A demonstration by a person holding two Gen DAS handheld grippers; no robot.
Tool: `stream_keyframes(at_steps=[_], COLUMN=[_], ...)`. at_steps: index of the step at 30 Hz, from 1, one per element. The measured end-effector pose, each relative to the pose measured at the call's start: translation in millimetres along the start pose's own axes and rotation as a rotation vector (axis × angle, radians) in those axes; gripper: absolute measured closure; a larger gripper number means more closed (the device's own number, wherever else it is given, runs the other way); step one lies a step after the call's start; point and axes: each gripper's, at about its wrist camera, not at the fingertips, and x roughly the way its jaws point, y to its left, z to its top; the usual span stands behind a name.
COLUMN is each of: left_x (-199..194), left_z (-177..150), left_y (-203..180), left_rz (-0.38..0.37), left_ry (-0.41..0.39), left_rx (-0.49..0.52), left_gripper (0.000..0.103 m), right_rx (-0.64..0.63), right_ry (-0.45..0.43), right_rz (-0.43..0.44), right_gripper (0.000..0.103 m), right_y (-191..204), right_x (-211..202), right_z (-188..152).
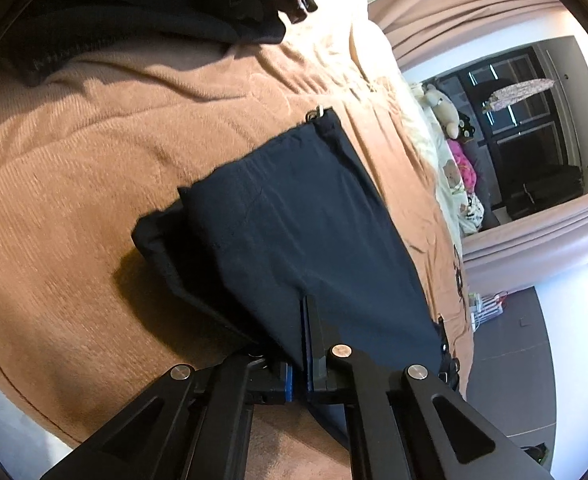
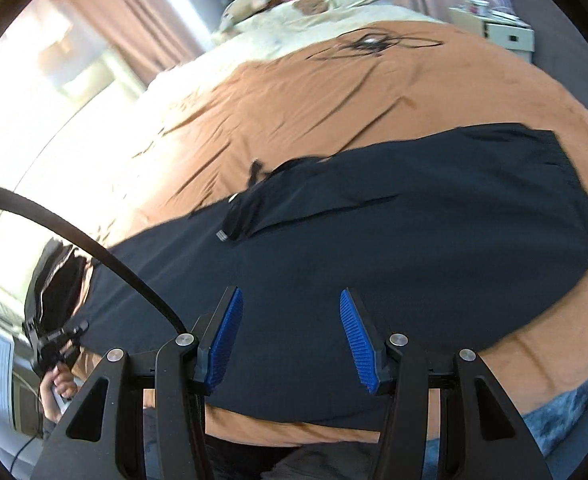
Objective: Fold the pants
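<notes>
The left tongs [image 1: 307, 344] are pressed together, pinching the near edge of the dark navy pants [image 1: 294, 240]. The right tongs [image 2: 290, 344] hang spread and empty over the same cloth. The pants lie along the near edge of the bed [image 2: 333, 92], smooth and perhaps already doubled, their long axis crossing both tongs.

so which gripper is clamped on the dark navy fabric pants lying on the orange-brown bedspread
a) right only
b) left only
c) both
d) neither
b: the left gripper has its blue pads shut on an edge of the dark navy fabric pants, while the right gripper hangs above them with its jaws apart and nothing between.
</notes>
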Motion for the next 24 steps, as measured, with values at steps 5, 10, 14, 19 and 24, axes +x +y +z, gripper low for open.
stream_keyframes(at_steps=[5, 10, 14, 19, 24], left_x=[-7.8, -11.5, -13.3, -16.6, -17.2], left_z=[1.3, 0.2, 0.1, 1.3, 1.3], left_y=[-3.0, -3.7, -8.3, -14.6, -14.2], left_rz=[-0.02, -0.018, -0.017, -0.003, -0.017], left_ry=[-0.018, -0.027, -0.032, -0.032, -0.033], left_rx=[0.02, 0.021, 0.038, 0.065, 0.06], left_gripper=[0.099, 0.099, 0.1, 0.101, 0.101], right_rx=[-0.053, -0.08, -0.12, -0.181, -0.248], right_ry=[0.056, 0.101, 0.134, 0.233, 0.266], right_rz=[-0.007, -0.014, -0.024, -0.039, -0.077], right_gripper=[0.054, 0.054, 0.06, 0.074, 0.076], right_y=[21.5, 43.8, 59.0, 75.5, 80.3], right_x=[41.4, 78.8, 102.4, 130.4, 133.1], right_z=[-1.6, -3.9, -9.6, -36.3, -53.1])
